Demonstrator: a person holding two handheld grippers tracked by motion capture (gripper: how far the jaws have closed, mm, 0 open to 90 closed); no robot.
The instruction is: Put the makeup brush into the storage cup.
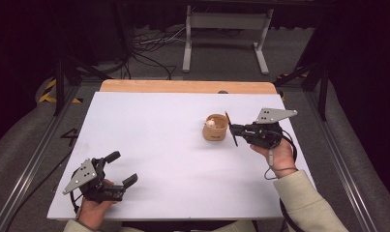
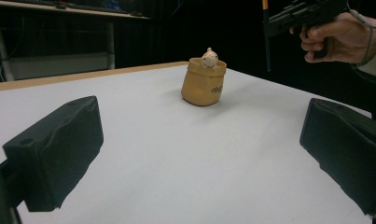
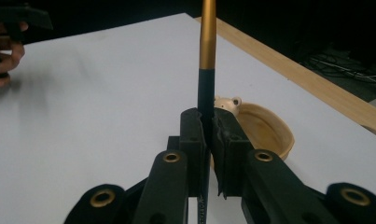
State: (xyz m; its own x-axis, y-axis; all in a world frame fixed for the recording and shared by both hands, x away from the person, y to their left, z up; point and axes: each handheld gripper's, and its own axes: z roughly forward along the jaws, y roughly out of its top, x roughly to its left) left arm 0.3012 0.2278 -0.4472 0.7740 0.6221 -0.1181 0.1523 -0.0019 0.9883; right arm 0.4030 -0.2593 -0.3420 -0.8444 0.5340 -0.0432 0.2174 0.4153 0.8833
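Right gripper (image 1: 236, 129), held above the right half of the white bench (image 1: 158, 145), has its jaws clamped on a slim black-and-gold stick (image 3: 207, 46); in the right gripper view the stick rises between them. A tan pouch-shaped holder (image 1: 215, 128) with a small pale figure (image 2: 209, 58) at its rim stands on the bench just left of that gripper's tip. Left gripper (image 1: 120, 169) sits at the near left corner, jaws wide apart with nothing between them, well apart from the holder.
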